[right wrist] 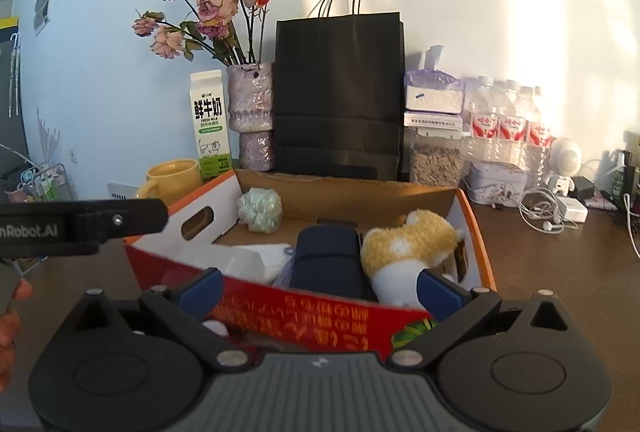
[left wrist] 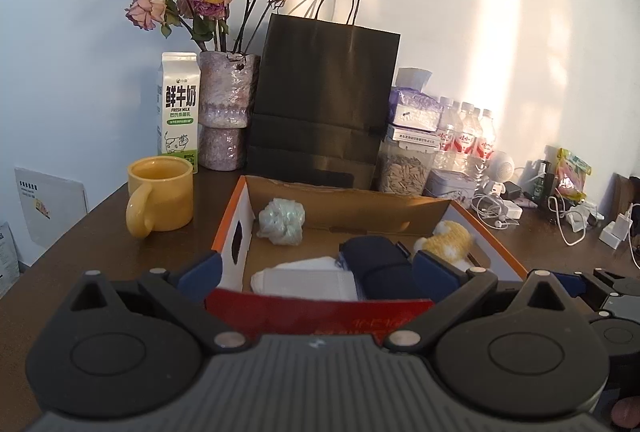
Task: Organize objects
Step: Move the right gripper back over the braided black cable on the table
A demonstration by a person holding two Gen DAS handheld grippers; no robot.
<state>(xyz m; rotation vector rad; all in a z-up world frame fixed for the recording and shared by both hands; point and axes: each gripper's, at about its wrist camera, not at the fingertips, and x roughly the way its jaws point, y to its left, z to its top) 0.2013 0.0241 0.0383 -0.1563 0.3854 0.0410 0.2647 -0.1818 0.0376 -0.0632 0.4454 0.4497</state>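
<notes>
The milk carton [left wrist: 178,108] reads "鲜牛奶 FRESH MILK" over a small cow drawing. The other tool's arm at the left of the right wrist view bears "nRobot.AI", cut off at the edge. The box [right wrist: 304,320] has yellow characters on its red near wall, upside down and too blurred to read. The bottles [right wrist: 508,124] carry red labels, illegible.

The box sits on a dark brown table [left wrist: 104,232] against a pale wall with patches of warm sunlight. In it lie a pale green wad [left wrist: 281,221], a mask [left wrist: 304,282], a navy roll [right wrist: 326,256] and a yellow plush [right wrist: 408,240]. A yellow mug [left wrist: 162,194] stands left of the box, a black bag [left wrist: 324,92] behind it.

The left tool [left wrist: 316,272] and right tool [right wrist: 318,288] are both spread wide at the near wall, gripping nothing.
</notes>
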